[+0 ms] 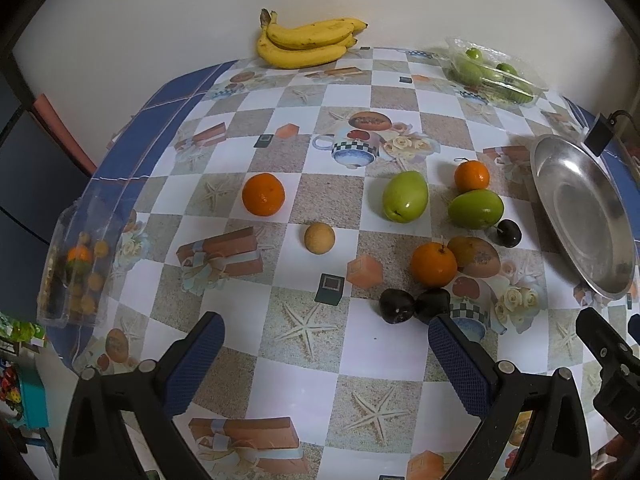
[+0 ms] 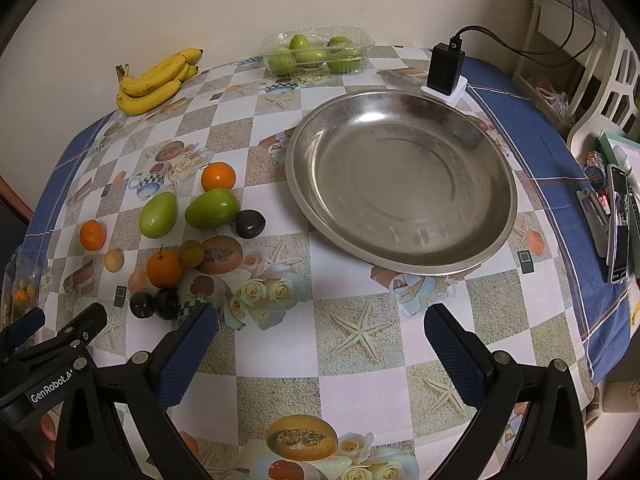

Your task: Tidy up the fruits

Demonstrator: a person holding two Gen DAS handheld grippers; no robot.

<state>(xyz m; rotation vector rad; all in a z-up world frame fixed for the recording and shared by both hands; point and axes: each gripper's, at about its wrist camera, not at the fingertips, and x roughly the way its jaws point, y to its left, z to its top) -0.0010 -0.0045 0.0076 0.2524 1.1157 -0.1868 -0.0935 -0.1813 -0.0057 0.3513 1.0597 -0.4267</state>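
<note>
Fruit scattered across checkered surface (image 1: 360,344) beside bare steel dish (image 2: 400,180); left gripper (image 1: 326,350) and right gripper (image 2: 320,336) fingers spread wide, holding nothing.

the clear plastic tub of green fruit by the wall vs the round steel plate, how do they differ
The clear plastic tub is transparent, rectangular and deep-walled; the round steel plate is opaque, circular and shallow. The tub holds green fruit; the plate holds nothing. Both rest on the checkered tablecloth.
</note>
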